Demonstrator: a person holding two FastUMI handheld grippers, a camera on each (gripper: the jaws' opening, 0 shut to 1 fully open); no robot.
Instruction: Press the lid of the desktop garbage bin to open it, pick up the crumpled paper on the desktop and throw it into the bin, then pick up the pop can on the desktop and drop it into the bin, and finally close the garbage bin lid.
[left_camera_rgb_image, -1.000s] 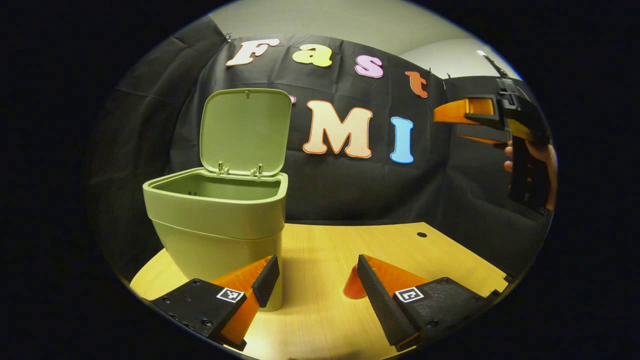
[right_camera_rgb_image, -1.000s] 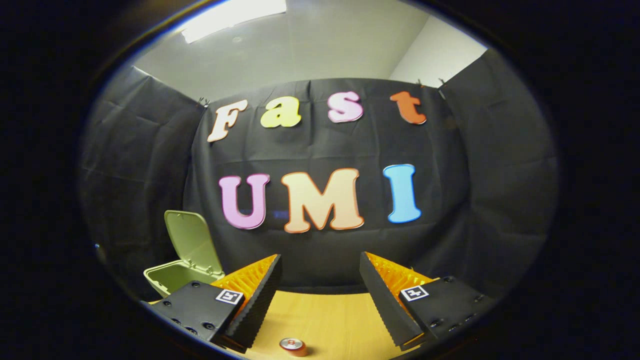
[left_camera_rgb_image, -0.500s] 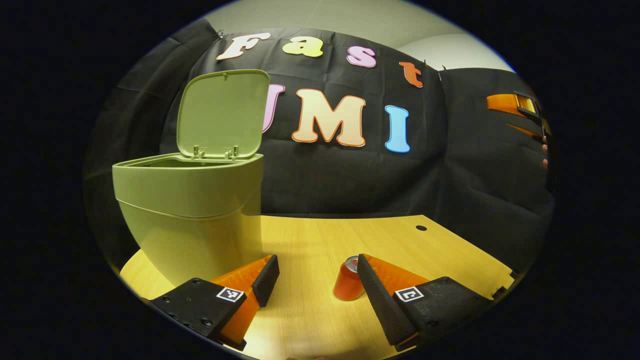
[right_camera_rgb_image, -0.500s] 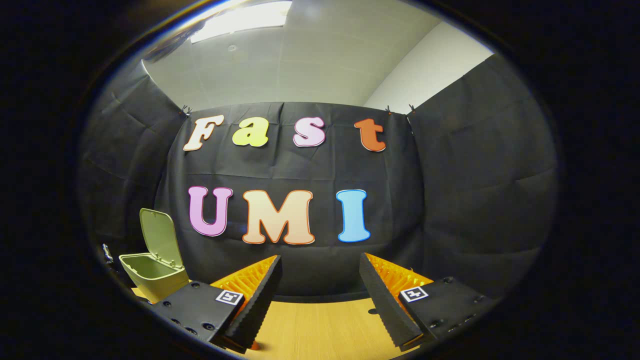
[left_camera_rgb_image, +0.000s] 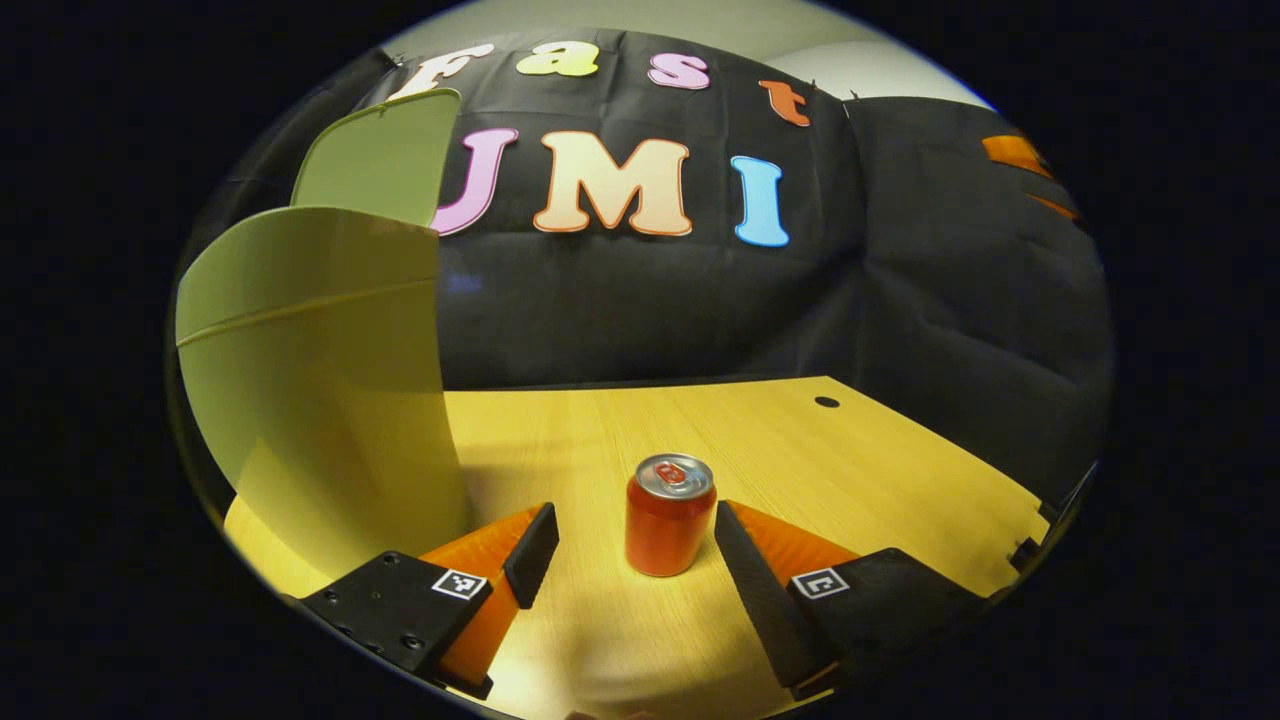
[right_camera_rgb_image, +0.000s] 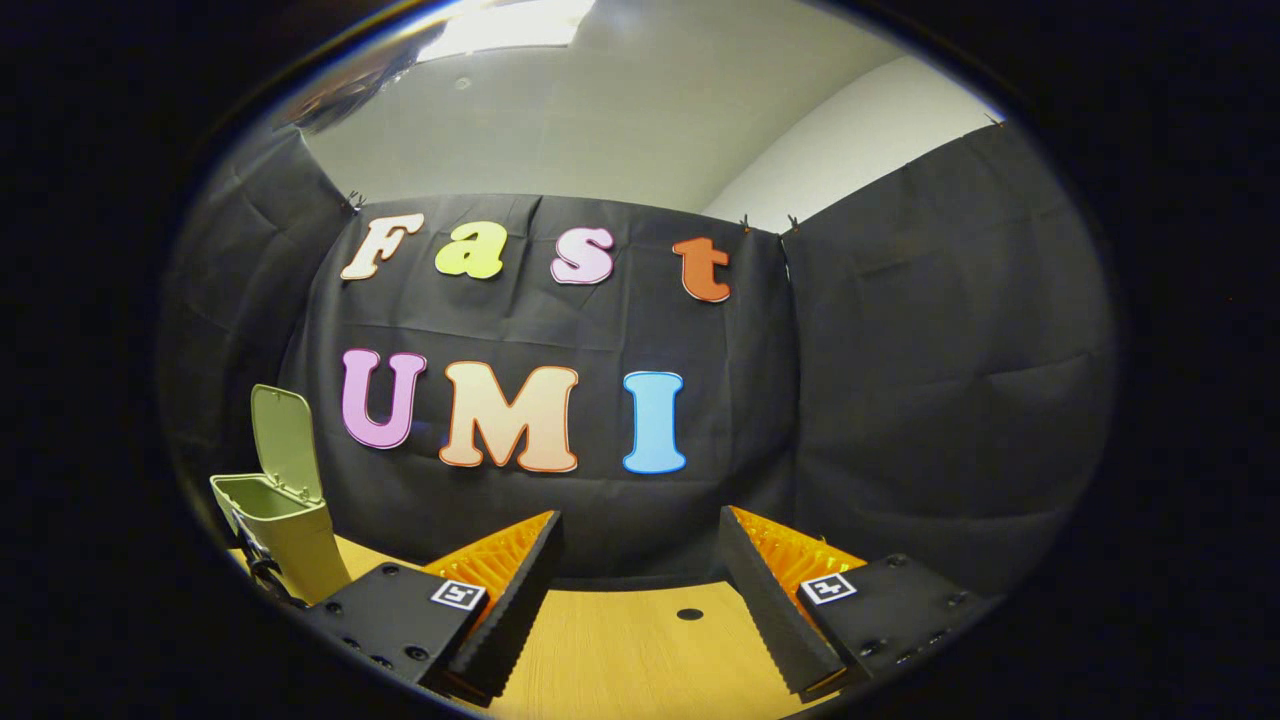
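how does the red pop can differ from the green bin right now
The red metal pop can is a small, sealed cylinder standing between the left gripper fingers; the pale green plastic garbage bin is far bigger and tapers downward. The can's top is closed, while the bin's lid stands open. Both sit upright on the wooden desktop.

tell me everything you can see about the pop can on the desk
The pop can is a short red can with a silvery top and pull tab, looking like metal and undented. It stands upright on the light wooden desk, between the open fingers of the left gripper, neither finger touching it. The green bin stands apart from it, on its left in the left gripper view.
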